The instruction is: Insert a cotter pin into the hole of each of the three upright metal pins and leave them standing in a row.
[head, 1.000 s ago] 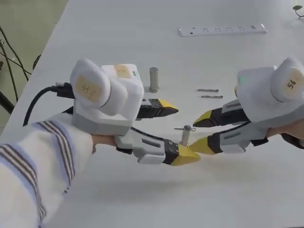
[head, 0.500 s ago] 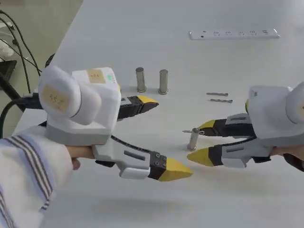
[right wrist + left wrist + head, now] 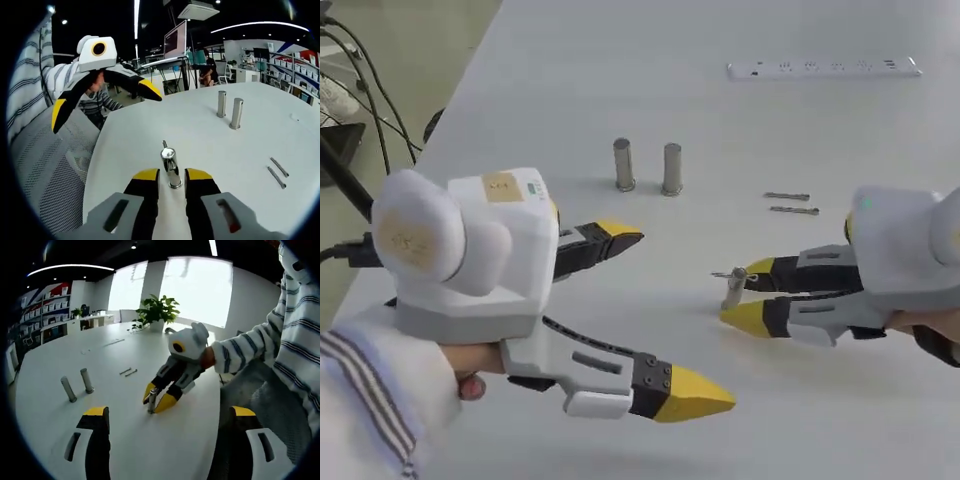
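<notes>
A short metal pin stands upright on the white table, with a thin cotter pin through its top. My right gripper is open, its yellow tips on either side of this pin; they are not pressed on it. My left gripper hangs wide open and holds nothing, to the left of that pin and apart from it. Two more metal pins stand side by side farther back. The left gripper view looks across at the right gripper and the pin.
Two loose cotter pins lie right of the two back pins. A white power strip lies at the far side. Black cables hang off the left edge. A potted plant stands at the table's far end.
My left gripper has drawn back from the pin, to the left and nearer me, still open. The right gripper stays at the pin. The second back pin has come out from behind the left gripper.
</notes>
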`<state>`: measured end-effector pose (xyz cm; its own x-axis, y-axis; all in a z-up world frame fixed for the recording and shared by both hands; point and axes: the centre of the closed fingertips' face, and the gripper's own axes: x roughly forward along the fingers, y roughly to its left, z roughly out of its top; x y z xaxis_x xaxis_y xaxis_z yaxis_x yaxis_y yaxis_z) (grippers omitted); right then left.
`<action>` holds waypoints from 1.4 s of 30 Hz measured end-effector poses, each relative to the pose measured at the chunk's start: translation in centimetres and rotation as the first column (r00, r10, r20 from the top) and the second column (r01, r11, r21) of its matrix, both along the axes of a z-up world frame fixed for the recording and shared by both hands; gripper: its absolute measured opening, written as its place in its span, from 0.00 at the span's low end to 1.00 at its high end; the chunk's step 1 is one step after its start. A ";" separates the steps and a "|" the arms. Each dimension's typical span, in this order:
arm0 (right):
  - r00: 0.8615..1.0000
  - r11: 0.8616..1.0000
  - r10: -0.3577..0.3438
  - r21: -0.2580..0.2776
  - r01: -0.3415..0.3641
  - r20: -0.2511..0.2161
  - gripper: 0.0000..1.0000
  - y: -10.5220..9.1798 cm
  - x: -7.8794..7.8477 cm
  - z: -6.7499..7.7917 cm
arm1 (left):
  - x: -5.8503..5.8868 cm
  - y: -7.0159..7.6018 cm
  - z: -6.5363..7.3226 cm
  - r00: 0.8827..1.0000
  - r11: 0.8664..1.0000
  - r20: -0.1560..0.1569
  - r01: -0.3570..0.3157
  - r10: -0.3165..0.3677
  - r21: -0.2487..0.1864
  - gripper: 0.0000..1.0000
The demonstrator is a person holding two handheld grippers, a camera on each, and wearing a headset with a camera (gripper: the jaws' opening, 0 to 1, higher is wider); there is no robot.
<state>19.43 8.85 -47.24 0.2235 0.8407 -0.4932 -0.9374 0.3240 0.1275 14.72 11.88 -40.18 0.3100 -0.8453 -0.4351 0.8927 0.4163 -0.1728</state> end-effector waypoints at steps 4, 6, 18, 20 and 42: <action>1.000 1.000 0.018 -0.011 -0.018 0.014 0.07 0.2 0.2 -0.4 | -0.3 0.7 -0.6 1.000 0.999 0.002 -0.022 0.021 0.036 0.99; 0.999 0.999 0.032 -0.013 -0.031 0.016 0.06 0.3 0.1 -0.4 | -0.3 1.1 -0.6 0.999 0.999 -0.003 -0.042 0.042 0.033 0.99; 0.996 0.998 0.068 -0.011 -0.068 0.055 0.04 0.6 0.4 -0.3 | -0.8 2.1 -1.5 0.997 0.996 -0.013 -0.069 0.070 0.062 0.99; 0.995 0.998 0.069 -0.015 -0.068 0.066 0.04 0.7 0.5 -0.3 | -0.8 2.4 -1.6 0.997 0.995 -0.016 -0.079 0.080 0.062 0.98; 0.972 0.982 0.185 -0.050 -0.180 0.141 0.04 6.7 2.8 0.9 | -0.4 5.3 -1.5 0.987 0.986 -0.019 -0.157 0.159 0.058 0.98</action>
